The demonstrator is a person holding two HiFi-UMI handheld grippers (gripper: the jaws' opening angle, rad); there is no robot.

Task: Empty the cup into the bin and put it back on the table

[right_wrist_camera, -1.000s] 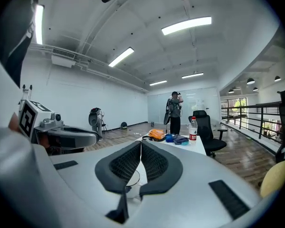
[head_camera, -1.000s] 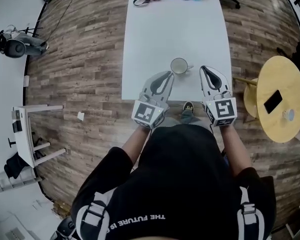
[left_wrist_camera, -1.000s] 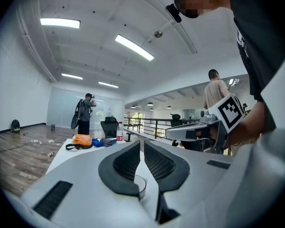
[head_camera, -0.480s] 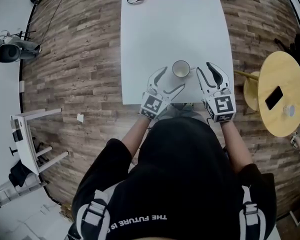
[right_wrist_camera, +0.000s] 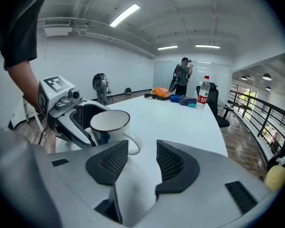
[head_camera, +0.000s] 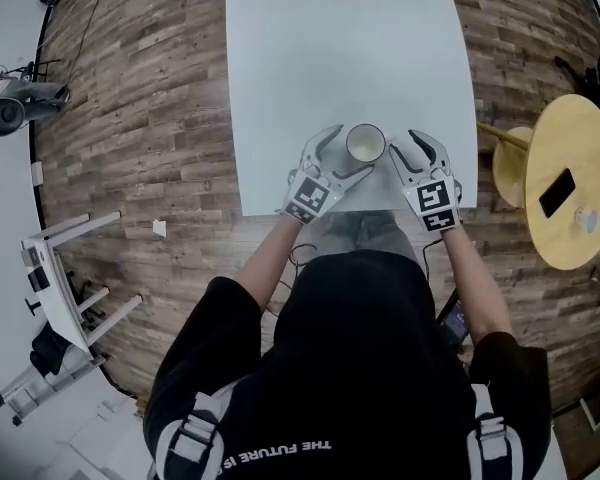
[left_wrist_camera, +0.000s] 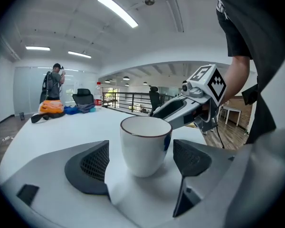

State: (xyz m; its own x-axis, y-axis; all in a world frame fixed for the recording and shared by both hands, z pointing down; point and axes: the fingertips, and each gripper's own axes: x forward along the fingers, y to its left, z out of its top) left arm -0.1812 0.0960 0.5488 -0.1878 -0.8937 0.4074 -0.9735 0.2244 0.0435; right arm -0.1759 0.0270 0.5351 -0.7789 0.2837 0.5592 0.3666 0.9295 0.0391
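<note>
Both grippers have come in over the near edge of the tabletop since a moment ago, when they hung shut just in front of it. Now they sit one on each side of the cup (head_camera: 365, 143).

The left gripper (head_camera: 352, 150) has just been opening its jaws, and now they stand wide. The cup is right between them. I can see a little gap on each side, so the pads are not pressing on it.

The right gripper (head_camera: 417, 146) has just been opening its jaws too. They are a little way apart with only bare table between them. The cup's handle (right_wrist_camera: 133, 144) sticks out toward this gripper and ends just in front of its jaw on the cup's side. The jaws are not around it.

The cup is white with a dark rim. It stands upright on the white table (head_camera: 350, 48), close to the near edge and about halfway along it.

At the far end of the tabletop lies an orange bag (right_wrist_camera: 160, 92) with a bottle (right_wrist_camera: 204, 93) near it. Off to the right of the table stands a small round wooden table (head_camera: 580, 148) with a phone (head_camera: 557, 192) on it.
</note>
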